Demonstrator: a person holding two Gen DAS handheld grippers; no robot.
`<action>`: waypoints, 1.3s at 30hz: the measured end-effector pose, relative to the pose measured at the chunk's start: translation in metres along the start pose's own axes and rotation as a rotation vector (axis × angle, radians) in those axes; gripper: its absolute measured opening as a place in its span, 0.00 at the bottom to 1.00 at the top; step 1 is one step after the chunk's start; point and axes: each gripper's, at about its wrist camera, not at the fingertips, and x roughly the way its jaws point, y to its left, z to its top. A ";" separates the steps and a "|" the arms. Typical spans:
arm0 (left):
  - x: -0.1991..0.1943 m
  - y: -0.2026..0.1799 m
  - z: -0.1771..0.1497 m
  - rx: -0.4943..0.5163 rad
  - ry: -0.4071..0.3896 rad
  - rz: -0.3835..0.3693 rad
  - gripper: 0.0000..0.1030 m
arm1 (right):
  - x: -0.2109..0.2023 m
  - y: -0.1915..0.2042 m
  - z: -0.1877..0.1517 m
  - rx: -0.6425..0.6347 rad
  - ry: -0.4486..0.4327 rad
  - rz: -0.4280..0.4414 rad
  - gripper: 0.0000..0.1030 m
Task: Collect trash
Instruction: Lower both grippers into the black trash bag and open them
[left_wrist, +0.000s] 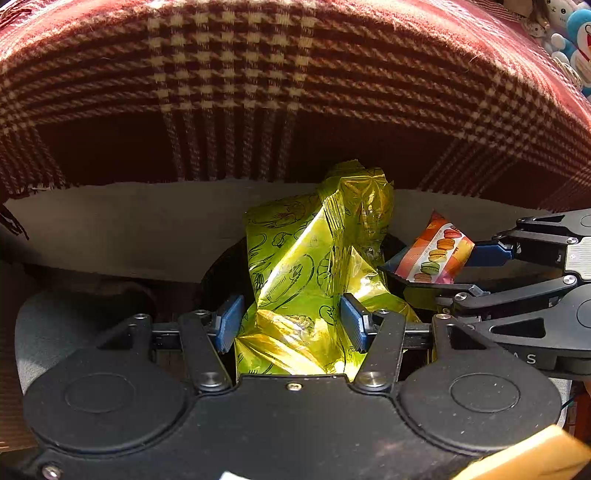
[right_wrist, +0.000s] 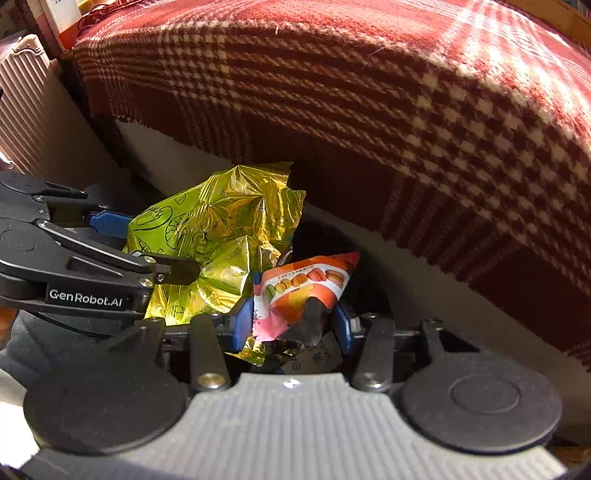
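The left gripper (left_wrist: 291, 321) was clamped on the crumpled yellow-green wrapper (left_wrist: 314, 266), its blue pads (left_wrist: 229, 322) pressing into the foil from either side, the wrapper's torn top rising towards twelve o'clock in the left wrist view. Over at three o'clock in that same view came the right gripper (left_wrist: 469, 269), gripping the small orange macaron packet (left_wrist: 434, 254), one blue pad touching the packet's right end.

From the right wrist, the right gripper (right_wrist: 293, 321) had the macaron packet (right_wrist: 301, 291) between its pads at dead centre; the left pad sat against the packet's edge, and a dark lump in front hid the contact at the other pad. The packet's corner poked up towards one o'clock. At nine to ten o'clock the left gripper (right_wrist: 147, 247) reached in with the yellow-green wrapper (right_wrist: 221, 229) bunched in its jaws, the wrapper lying just beside the packet and touching it along the lower edge.

Both pieces of trash hung over a dark opening (right_wrist: 325, 236) below. Behind, from ten round to three o'clock, a red checked blanket (right_wrist: 369, 92) draped over a pale grey ledge (left_wrist: 147, 221). A ribbed pink suitcase (right_wrist: 22, 110) stood at ten o'clock in the right wrist view.
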 end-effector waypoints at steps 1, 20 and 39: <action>0.004 -0.001 0.000 -0.001 0.012 0.001 0.53 | 0.003 -0.001 0.001 0.002 0.008 0.001 0.51; 0.062 -0.003 0.008 -0.029 0.167 0.019 0.55 | 0.056 0.006 0.016 0.021 0.126 0.008 0.66; 0.067 -0.001 0.009 -0.032 0.198 0.021 0.62 | 0.070 -0.016 0.014 0.061 0.152 -0.011 0.78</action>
